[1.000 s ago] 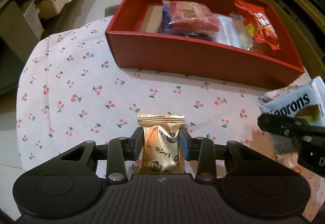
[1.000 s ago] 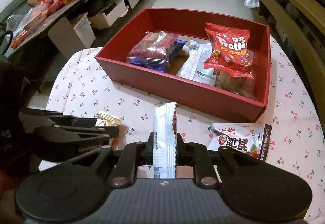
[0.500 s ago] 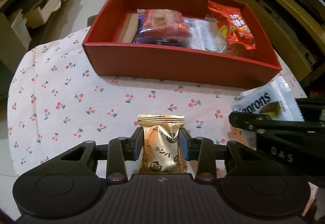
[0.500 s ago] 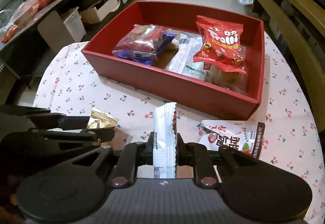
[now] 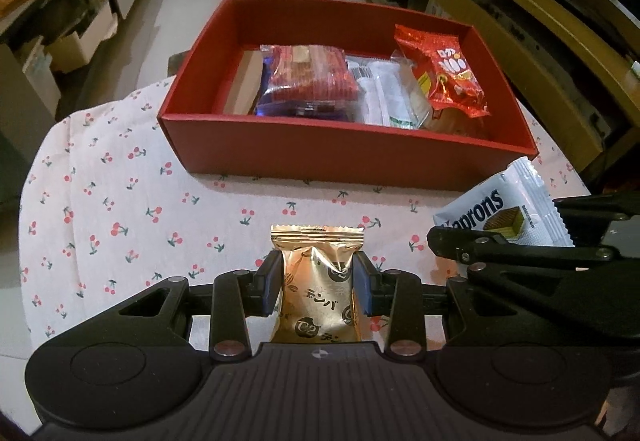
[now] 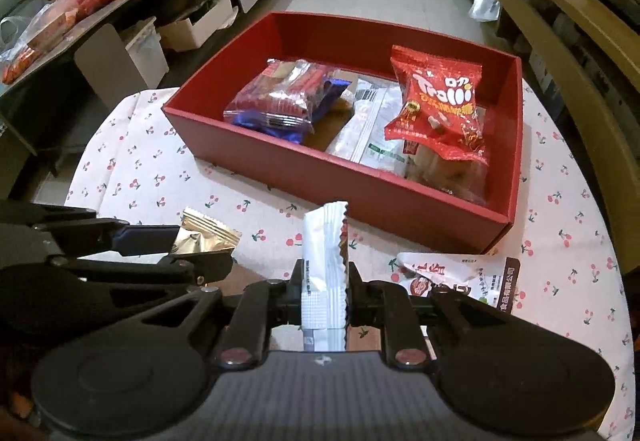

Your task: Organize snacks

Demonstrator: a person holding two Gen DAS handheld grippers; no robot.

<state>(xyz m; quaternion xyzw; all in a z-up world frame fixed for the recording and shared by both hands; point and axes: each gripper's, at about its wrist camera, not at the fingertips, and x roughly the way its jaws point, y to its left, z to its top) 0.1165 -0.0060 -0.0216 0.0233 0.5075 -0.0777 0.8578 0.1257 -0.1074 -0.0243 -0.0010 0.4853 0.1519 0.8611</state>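
On the cherry-print tabletop (image 5: 120,201) the red box (image 5: 344,157) already holds several snack packs. The left hand-held gripper (image 5: 318,283) is clamped on a gold sachet (image 5: 316,281), the right hand-held gripper (image 6: 325,295) on a white wafer packet (image 6: 325,261). Carry both above the near wall, then release over bare floor inside the box, one at a time.

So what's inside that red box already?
The red box holds a red-and-blue cookie pack, a clear white-labelled bag and a red Trolli bag lying on a pale packet; whatever lies underneath is hidden.
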